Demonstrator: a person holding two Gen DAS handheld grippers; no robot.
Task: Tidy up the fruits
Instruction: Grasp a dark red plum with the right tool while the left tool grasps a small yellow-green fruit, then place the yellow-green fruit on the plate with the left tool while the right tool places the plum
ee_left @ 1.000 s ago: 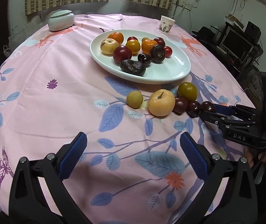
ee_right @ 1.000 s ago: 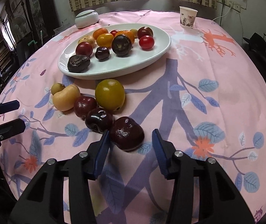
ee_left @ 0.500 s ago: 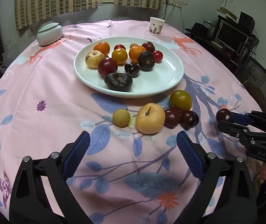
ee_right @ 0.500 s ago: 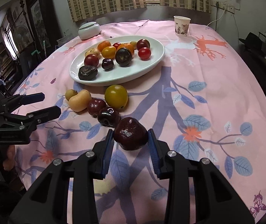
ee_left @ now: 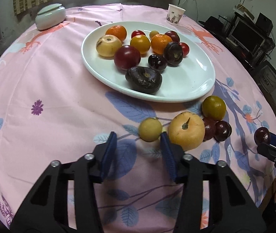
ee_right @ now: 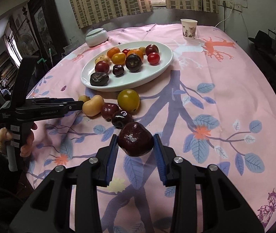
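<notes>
Right wrist view: right hand-held gripper (ee_right: 135, 147) clamps a dark red plum (ee_right: 135, 142), lifted above the pink counter (ee_right: 225, 97). Left hand-held gripper (ee_left: 138, 143) has just been closing; nothing between its pads, a small yellow fruit (ee_left: 150, 129) just beyond its tips. Farther back, white plate (ee_left: 196, 81) holds mixed fruit.

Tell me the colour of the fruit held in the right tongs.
Dark red, almost maroon, with a pale scuffed patch: the plum. Clearest in the right wrist view.
</notes>
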